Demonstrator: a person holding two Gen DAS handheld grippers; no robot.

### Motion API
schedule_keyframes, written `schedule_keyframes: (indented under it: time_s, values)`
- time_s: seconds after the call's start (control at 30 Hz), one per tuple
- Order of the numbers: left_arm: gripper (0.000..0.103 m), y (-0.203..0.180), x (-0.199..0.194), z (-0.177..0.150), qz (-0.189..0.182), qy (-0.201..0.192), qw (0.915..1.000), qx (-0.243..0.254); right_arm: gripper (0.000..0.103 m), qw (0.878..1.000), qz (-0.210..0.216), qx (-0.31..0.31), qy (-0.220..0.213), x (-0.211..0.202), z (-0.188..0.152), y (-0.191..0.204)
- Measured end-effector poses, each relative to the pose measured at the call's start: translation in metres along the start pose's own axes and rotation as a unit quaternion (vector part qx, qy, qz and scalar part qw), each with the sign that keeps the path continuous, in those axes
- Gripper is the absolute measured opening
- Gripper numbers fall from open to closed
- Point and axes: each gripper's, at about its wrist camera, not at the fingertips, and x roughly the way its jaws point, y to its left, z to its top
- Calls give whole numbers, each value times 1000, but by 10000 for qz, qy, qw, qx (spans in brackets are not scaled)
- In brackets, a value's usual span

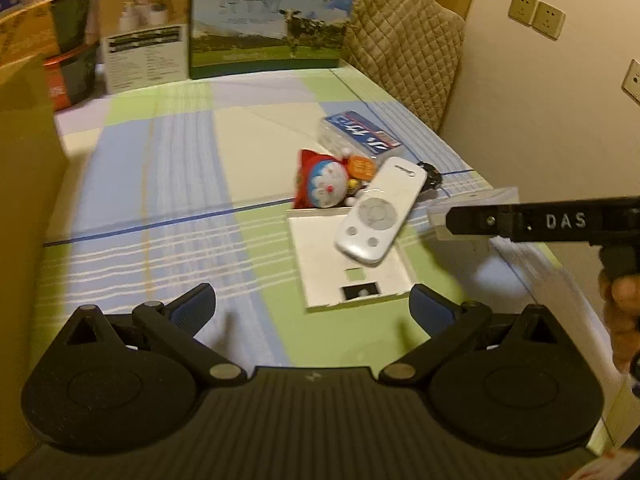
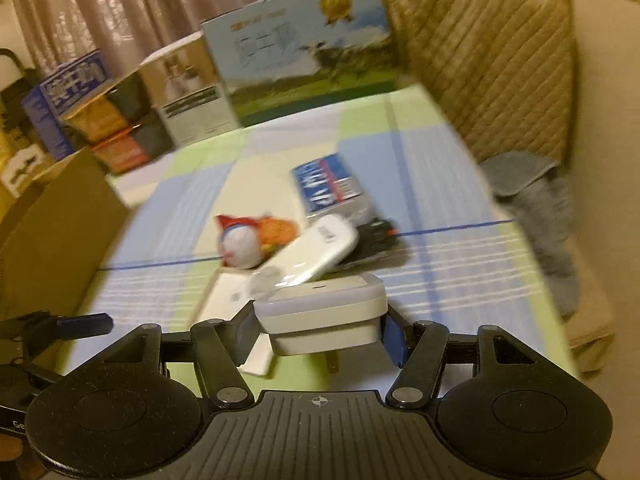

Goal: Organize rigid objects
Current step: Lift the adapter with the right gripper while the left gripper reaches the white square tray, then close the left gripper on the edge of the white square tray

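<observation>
A pile of objects lies on the checked cloth: a white remote [image 1: 378,211] [image 2: 316,248], a flat white box lid [image 1: 352,264] under it, a Doraemon plush [image 1: 325,182] [image 2: 240,245], a blue pack [image 1: 360,132] [image 2: 330,182] and a black item [image 1: 432,174] [image 2: 376,236]. My right gripper [image 2: 320,320] is shut on a white plug adapter [image 2: 322,310] [image 1: 472,204] and holds it above the cloth, just right of the pile. My left gripper [image 1: 312,304] is open and empty, near the lid's front edge.
A cardboard box wall [image 1: 28,200] [image 2: 52,232] stands at the left. Milk and product cartons [image 1: 272,16] [image 2: 300,48] line the back. A quilted chair [image 1: 404,44] [image 2: 488,64] stands at the back right, with a grey cloth [image 2: 540,208] on it.
</observation>
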Motion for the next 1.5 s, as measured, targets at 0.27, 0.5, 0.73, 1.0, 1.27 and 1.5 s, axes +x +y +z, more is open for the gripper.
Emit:
schedule_keyframes:
  time_s: [0.27, 0.5, 0.73, 1.0, 1.27, 1.5]
  values:
    - [102, -39, 40, 9, 111, -82, 9998, 139, 59, 9983, -387, 411, -148, -11, -1, -20]
    - [85, -42, 53, 7, 483, 50, 9988, 93, 59, 9978, -447, 437, -199, -13, 0, -23]
    - [84, -25, 1, -29, 653, 283, 9974, 87, 59, 9995, -208, 195, -124, -13, -3, -5]
    - [85, -6, -50, -73, 832, 326, 9960, -66, 59, 9996, 223, -104, 123, -21, -20, 26]
    - [85, -3, -34, -65, 919, 300, 9953, -1, 59, 9995, 215, -91, 197, -18, -23, 32]
    - [84, -4, -36, -51, 965, 288, 9948, 169, 59, 9999, 148, 36, 61, -19, -20, 27]
